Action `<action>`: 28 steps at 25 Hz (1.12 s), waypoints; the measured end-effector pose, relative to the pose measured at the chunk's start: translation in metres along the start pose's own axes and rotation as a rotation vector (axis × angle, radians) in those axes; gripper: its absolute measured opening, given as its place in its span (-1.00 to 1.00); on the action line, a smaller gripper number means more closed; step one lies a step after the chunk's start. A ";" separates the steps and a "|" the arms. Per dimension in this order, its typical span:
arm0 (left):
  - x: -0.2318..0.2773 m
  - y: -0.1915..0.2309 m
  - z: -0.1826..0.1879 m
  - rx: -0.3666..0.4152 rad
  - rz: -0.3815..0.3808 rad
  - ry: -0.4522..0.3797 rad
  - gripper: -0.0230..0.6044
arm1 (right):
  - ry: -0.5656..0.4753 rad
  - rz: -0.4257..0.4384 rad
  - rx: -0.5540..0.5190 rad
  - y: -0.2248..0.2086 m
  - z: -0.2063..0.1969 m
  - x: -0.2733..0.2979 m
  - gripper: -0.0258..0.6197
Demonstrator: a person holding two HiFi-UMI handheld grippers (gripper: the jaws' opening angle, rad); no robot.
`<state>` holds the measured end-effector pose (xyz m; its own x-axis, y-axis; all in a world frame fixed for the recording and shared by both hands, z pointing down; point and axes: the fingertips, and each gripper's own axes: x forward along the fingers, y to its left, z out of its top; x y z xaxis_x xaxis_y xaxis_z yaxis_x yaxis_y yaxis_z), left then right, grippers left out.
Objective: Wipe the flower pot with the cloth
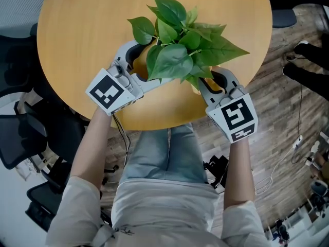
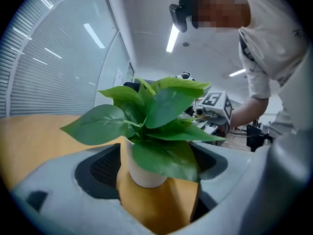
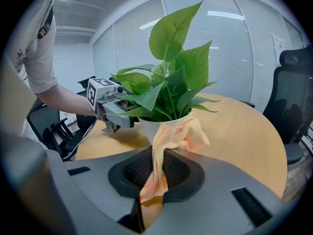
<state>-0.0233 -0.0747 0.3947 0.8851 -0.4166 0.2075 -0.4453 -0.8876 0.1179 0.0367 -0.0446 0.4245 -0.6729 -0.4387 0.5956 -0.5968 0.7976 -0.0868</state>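
Note:
A leafy green plant stands in a white flower pot on the round wooden table. In the head view the leaves hide the pot. My left gripper is open, one jaw on each side of the pot's left flank, and holds nothing. My right gripper is shut on an orange cloth. The cloth's free end lies against the pot's rim on the right side. In the head view the right gripper is tucked under the leaves.
The pot stands near the table's front edge, just ahead of the person's lap. Black office chairs stand left of the table, and another chair on its far side. Cables lie on the wooden floor at right.

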 end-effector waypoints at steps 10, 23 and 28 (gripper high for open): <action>0.012 0.003 0.009 0.002 -0.133 -0.028 0.53 | 0.006 0.008 -0.005 0.004 -0.001 0.001 -0.78; 0.013 0.007 0.007 -0.013 -0.111 -0.027 0.46 | -0.022 -0.154 0.014 -0.053 0.010 -0.006 -0.78; 0.013 0.007 0.008 -0.017 -0.097 -0.019 0.46 | -0.019 -0.119 -0.049 -0.038 0.021 0.005 -0.78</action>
<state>-0.0137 -0.0884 0.3909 0.9267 -0.3322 0.1756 -0.3591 -0.9207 0.1530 0.0466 -0.0858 0.4139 -0.6074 -0.5388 0.5837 -0.6510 0.7587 0.0229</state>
